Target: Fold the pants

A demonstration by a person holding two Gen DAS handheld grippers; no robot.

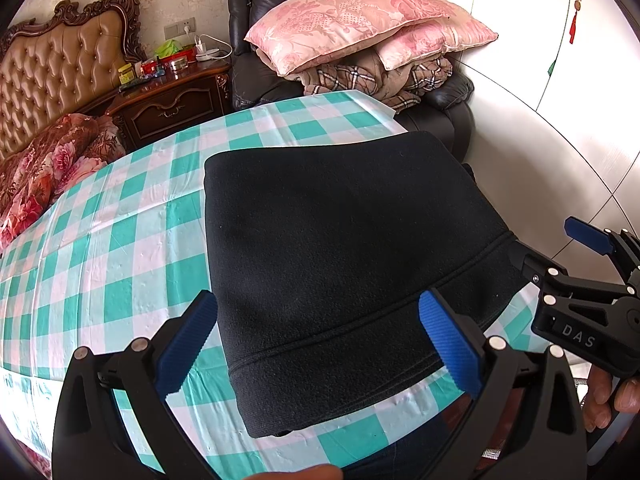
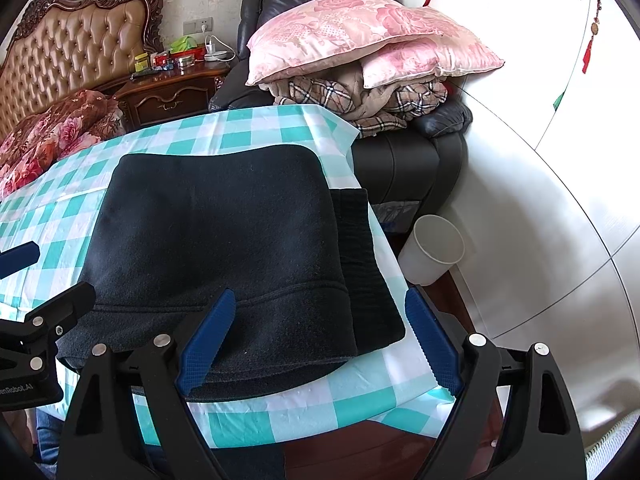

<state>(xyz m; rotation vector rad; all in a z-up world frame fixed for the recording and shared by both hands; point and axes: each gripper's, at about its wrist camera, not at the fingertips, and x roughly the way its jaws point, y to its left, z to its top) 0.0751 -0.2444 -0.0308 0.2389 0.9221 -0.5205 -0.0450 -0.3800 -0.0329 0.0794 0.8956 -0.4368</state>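
The black pants (image 1: 340, 256) lie folded into a compact rectangle on the green-and-white checked tablecloth (image 1: 120, 240), a stitched band running across the near end. My left gripper (image 1: 320, 344) hovers open at that near end, one blue pad left of the cloth and the other above it. My right gripper (image 2: 320, 340) is open too, straddling the pants' (image 2: 224, 248) near right corner, where a ribbed lower layer (image 2: 360, 264) sticks out. From each wrist the other gripper shows at the side: right gripper (image 1: 548, 244), left gripper (image 2: 60, 270). Neither holds anything.
Behind the table stands a dark leather armchair (image 2: 400, 160) piled with pink pillows (image 2: 360, 36) and a plaid blanket. A wooden nightstand (image 1: 176, 100) and a bed with a tufted headboard sit at the left. A white cup-shaped bin (image 2: 434, 248) stands on the floor beside the table's right edge.
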